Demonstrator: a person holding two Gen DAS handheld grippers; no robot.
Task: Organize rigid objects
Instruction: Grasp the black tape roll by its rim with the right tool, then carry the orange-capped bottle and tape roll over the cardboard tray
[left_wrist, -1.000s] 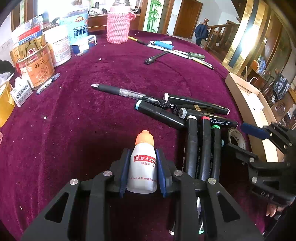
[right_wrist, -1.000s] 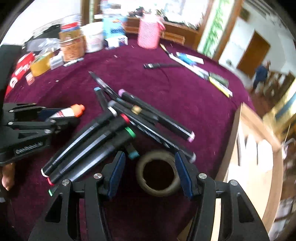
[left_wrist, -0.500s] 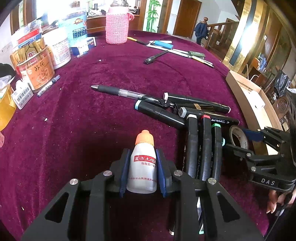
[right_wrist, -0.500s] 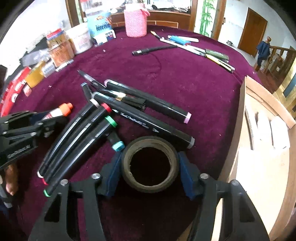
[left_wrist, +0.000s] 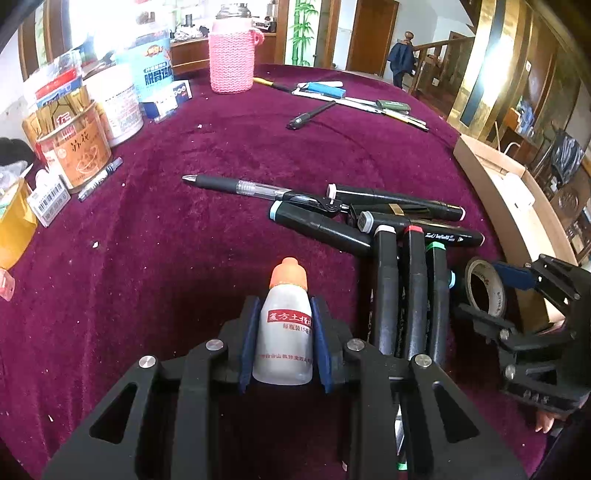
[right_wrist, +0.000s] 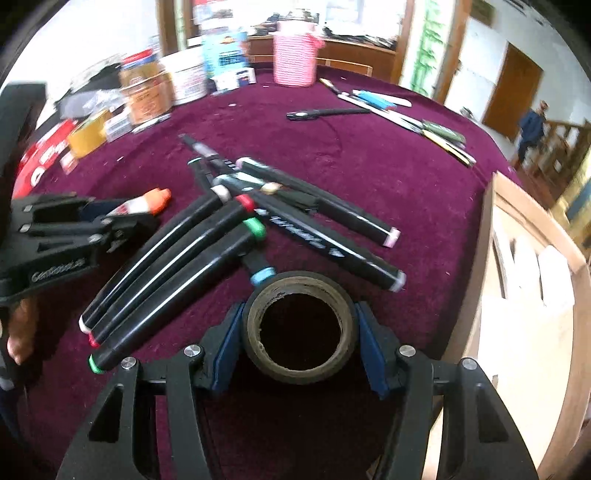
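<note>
My left gripper (left_wrist: 284, 306) is shut on a small white bottle (left_wrist: 286, 332) with an orange cap and a red label, held just above the purple cloth. Pressed between the pads of my right gripper (right_wrist: 299, 321) is a brown tape roll (right_wrist: 299, 282), its hole facing the camera. In the left wrist view the tape roll (left_wrist: 484, 288) stands tilted on edge in the right gripper (left_wrist: 491, 295). Between the two grippers lies a pile of black markers (right_wrist: 177, 266) with coloured ends. The left gripper (right_wrist: 140, 214) and its bottle (right_wrist: 147, 203) show at the left of the right wrist view.
A wooden box (right_wrist: 532, 295) with white items borders the table's right edge. Tins, jars and cartons (left_wrist: 74, 147) crowd the far left, with a pink knitted cup (left_wrist: 231, 61) behind. A gel pen (left_wrist: 236, 184) lies by the markers, and more pens (left_wrist: 354, 99) at the back.
The tape roll, lying flat between the right gripper's fingers a second ago, is now gripped and tipped up on edge. The left gripper and its bottle have kept still.
</note>
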